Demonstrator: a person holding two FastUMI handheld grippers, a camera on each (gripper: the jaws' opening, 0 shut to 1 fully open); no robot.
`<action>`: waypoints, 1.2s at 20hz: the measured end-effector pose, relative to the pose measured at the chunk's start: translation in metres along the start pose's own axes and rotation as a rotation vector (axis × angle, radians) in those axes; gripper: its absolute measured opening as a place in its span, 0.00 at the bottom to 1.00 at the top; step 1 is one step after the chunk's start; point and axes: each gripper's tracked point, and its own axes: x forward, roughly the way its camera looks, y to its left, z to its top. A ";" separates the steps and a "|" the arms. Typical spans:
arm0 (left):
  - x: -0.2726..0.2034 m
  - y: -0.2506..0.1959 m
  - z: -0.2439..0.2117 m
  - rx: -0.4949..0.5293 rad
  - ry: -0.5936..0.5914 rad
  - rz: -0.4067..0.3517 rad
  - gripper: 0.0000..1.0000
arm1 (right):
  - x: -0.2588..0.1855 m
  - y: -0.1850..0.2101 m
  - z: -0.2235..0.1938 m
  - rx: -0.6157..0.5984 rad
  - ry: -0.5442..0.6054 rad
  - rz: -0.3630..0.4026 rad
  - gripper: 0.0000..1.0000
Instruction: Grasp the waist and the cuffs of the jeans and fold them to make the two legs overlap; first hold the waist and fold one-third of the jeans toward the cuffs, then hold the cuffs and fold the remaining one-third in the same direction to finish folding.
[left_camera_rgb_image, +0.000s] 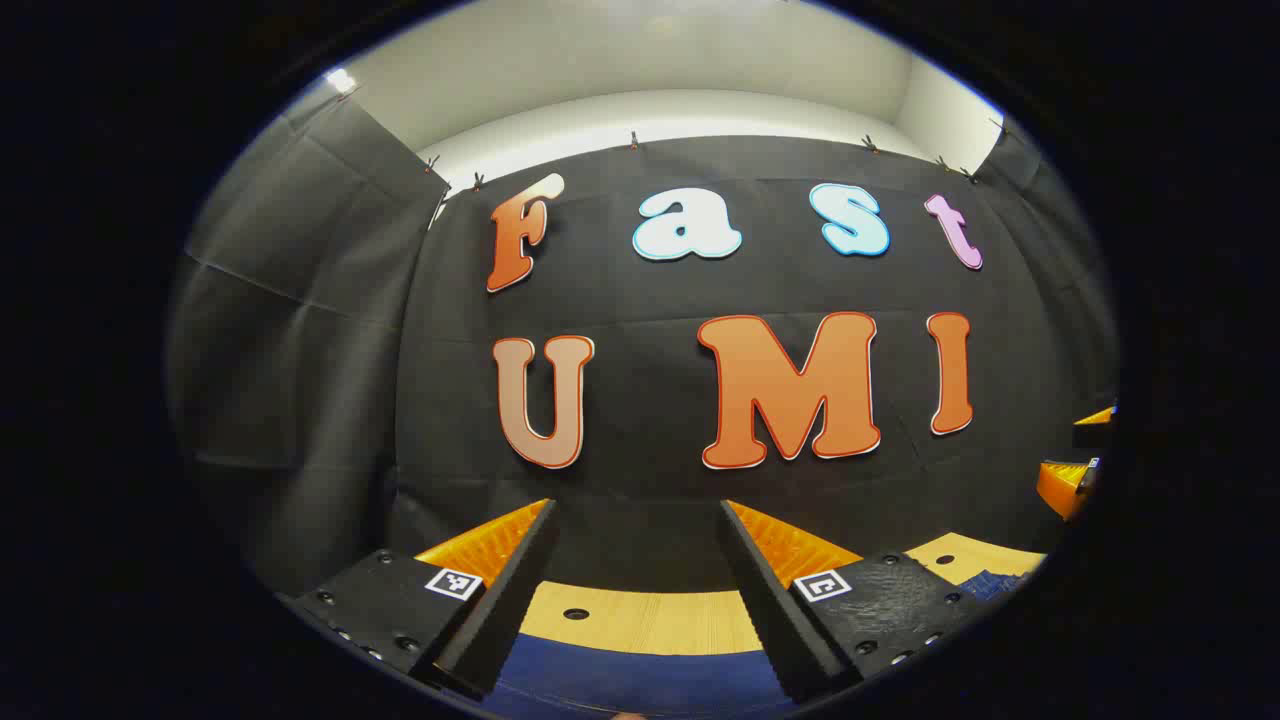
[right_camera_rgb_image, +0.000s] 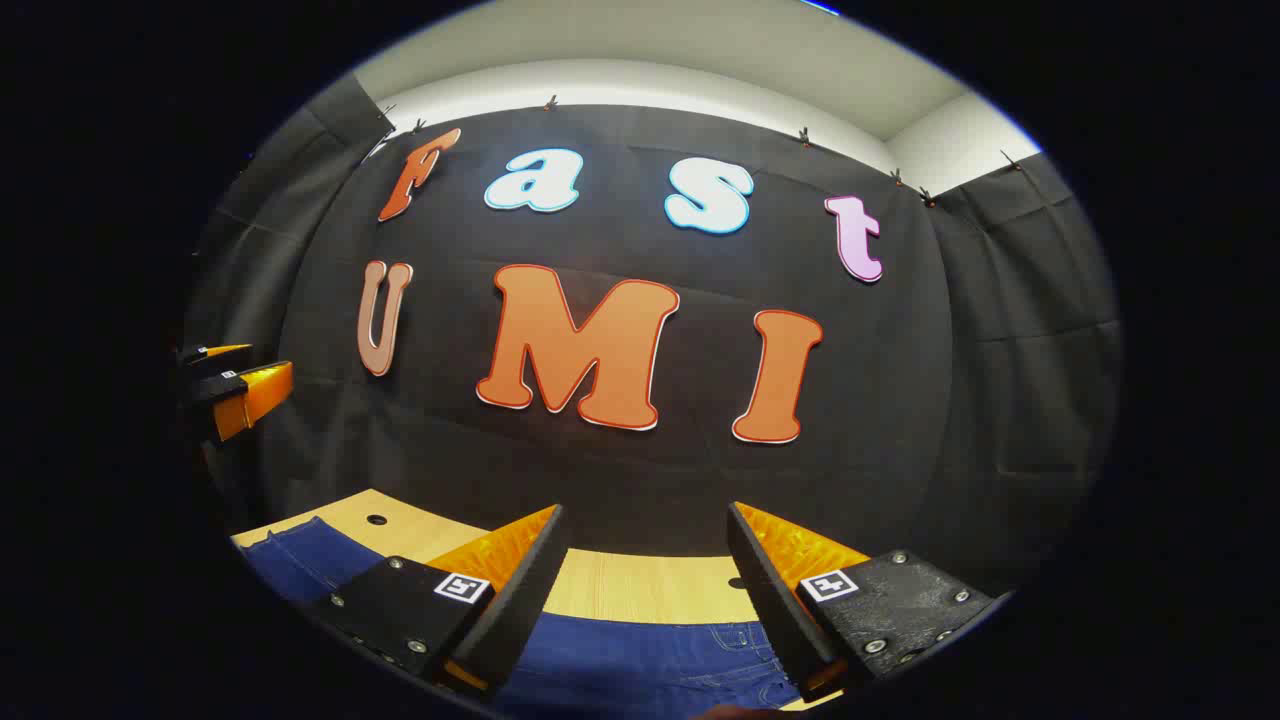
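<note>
It was a recording booth: black cloth (left_camera_rgb_image: 300, 380) clipped up as walls, behind a wooden table (left_camera_rgb_image: 640, 620).

jeans (right_camera_rgb_image: 640, 665) cut off below | table (left_camera_rgb_image: 650, 620) mostly hidden

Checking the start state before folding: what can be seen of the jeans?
The jeans are dark blue denim with pale stitching, lying flat on the light wooden table below both open grippers. In the right gripper view a part reaches left; in the left gripper view a blue band shows. Nothing grips them.
</note>
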 end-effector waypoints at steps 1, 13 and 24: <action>0.000 0.002 -0.001 0.007 0.004 -0.003 0.95 | 0.000 0.001 -0.002 0.005 0.003 0.002 0.97; 0.002 0.024 -0.046 0.005 0.137 0.013 0.96 | 0.010 -0.039 -0.039 0.016 0.108 -0.079 0.97; -0.002 0.015 -0.046 0.017 0.106 -0.002 0.97 | 0.006 -0.031 -0.034 -0.017 0.084 -0.060 0.97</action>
